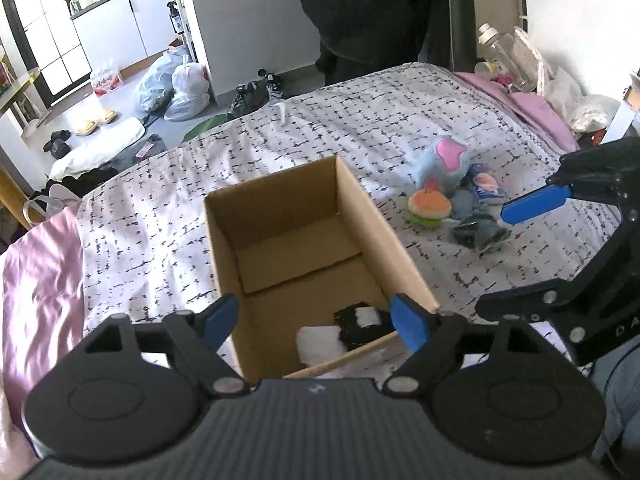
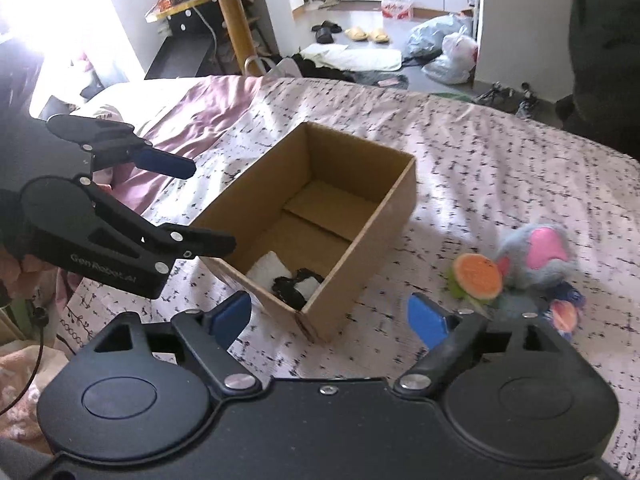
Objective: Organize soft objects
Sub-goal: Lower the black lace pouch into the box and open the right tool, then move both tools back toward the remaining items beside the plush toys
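I hold both claws, left gripper [image 1: 316, 322] and right gripper [image 2: 329, 318], spread and empty above the rectangular cardboard box [image 1: 384, 236], fuzzy plush toys [image 1: 444, 164] beside it.

There is one cardboard box [image 1: 372, 216] on one bed [image 1: 168, 208]. Inside the box lie two soft things: one white one [image 1: 320, 344] and one black one with a white patch [image 1: 362, 322].

Beside the box sits one little pile of soft toys. In it there is one blue and pink plush animal [image 1: 444, 162], one toy burger [image 1: 430, 207], and one small blue toy with an orange spot [image 1: 486, 186]. There are also some dark grey soft bits [image 1: 478, 230], but how many is hard to tell.

There are two hand-held grippers, a left one [image 1: 316, 322] and a right one [image 2: 330, 316]. Each has two blue fingers.

On the floor there are two yellow slippers [image 2: 368, 34] and two black slippers [image 2: 326, 31].
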`<state>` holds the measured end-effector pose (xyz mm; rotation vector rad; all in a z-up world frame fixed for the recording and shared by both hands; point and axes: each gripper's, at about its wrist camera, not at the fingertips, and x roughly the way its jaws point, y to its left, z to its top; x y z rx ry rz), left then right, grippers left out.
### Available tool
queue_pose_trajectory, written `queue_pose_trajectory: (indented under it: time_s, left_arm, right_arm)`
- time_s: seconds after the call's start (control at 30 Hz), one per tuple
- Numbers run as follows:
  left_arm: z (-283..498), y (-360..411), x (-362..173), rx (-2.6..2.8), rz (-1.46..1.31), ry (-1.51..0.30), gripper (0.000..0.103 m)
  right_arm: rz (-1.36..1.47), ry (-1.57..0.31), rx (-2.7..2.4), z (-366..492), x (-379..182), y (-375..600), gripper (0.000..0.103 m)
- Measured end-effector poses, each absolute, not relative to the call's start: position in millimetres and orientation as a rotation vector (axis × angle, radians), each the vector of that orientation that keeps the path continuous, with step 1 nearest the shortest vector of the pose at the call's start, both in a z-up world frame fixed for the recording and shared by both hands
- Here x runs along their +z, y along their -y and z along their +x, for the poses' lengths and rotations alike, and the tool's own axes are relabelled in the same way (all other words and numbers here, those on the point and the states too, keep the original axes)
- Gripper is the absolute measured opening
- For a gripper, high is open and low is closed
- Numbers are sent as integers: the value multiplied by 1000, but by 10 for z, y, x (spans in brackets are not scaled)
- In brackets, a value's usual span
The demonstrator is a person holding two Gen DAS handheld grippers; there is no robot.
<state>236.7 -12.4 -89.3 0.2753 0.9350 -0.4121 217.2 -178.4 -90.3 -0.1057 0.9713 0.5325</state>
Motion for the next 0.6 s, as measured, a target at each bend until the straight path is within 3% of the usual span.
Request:
queue_pose_trajectory:
  time_s: [0.13, 0.3, 0.6]
  left_arm:
    - [2292, 254, -866, -407, 267, -935, 96]
    - [2211, 433, -884, -447, 255, -943, 103]
    - [2150, 756, -899, -499, 228, -933, 103]
  right_arm:
    - [-93, -948, 502, 2077, -867, 1967, 95]
    - [-60, -941, 465, 1951, -870, 2234, 95]
    - [12, -931, 371, 1835, -956, 2759, 95]
